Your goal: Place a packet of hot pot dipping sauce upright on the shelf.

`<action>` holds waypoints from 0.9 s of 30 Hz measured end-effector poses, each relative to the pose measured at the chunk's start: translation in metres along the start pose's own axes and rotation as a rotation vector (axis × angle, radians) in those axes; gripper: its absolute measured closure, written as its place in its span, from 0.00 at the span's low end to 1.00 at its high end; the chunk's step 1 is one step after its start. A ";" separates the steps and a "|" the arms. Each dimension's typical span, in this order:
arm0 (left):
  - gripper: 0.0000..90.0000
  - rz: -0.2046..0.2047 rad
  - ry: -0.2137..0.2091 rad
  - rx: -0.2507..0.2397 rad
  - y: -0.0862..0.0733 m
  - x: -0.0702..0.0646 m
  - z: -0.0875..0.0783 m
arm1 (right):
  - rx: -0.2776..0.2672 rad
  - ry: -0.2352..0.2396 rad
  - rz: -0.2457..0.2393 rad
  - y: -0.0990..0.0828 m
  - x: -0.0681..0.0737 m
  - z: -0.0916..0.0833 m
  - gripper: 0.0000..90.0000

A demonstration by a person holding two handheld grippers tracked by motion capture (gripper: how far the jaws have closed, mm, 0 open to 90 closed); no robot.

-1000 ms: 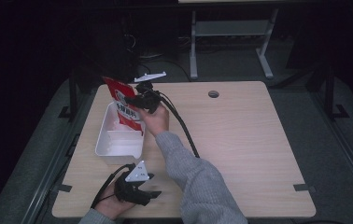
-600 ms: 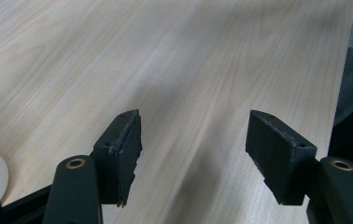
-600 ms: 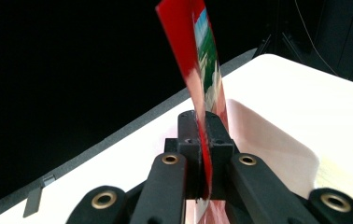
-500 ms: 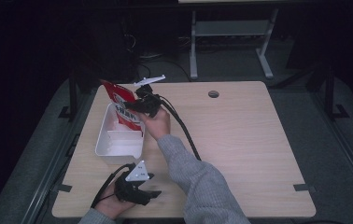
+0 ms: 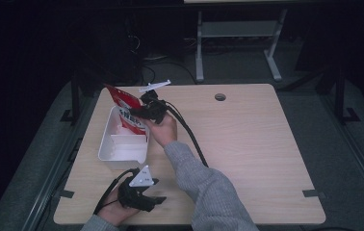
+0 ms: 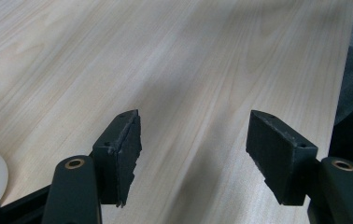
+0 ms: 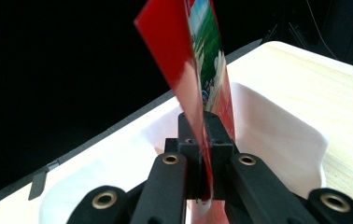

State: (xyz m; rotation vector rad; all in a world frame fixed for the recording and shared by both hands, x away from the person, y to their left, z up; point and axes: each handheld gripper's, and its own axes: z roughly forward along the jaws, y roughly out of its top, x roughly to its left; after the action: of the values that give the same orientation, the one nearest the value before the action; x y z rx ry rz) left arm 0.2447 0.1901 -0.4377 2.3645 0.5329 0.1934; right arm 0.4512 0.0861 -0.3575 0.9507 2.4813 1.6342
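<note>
While we hold: the right gripper [image 5: 144, 112] pinches a red pouch [image 5: 128, 113] above the white tray [image 5: 109, 155].
Left gripper view: fingers [image 6: 121, 149] wide apart, empty, over worktop [image 6: 202, 60].
Right gripper view: fingers clamp the pouch edge [image 7: 198, 84]; we judge this thin hold may slip, missing the tray [image 7: 277, 126].

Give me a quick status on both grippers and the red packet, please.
Right gripper shut on red packet, held above white tray. Left gripper open, low over table. Nothing in the way.
</note>
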 end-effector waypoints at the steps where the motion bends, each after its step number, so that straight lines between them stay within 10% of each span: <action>1: 0.39 0.000 0.000 0.000 0.000 0.000 0.000 | 0.001 0.001 0.001 0.000 0.000 0.000 0.97; 27: 0.38 0.002 0.003 0.002 0.000 0.001 0.000 | 0.057 -0.061 -0.004 -0.001 -0.014 -0.026 0.62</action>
State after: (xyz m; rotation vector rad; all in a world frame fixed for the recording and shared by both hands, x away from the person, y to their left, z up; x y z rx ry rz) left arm 0.2455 0.1903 -0.4376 2.3669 0.5326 0.1980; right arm 0.4530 0.0574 -0.3505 0.9859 2.5002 1.5168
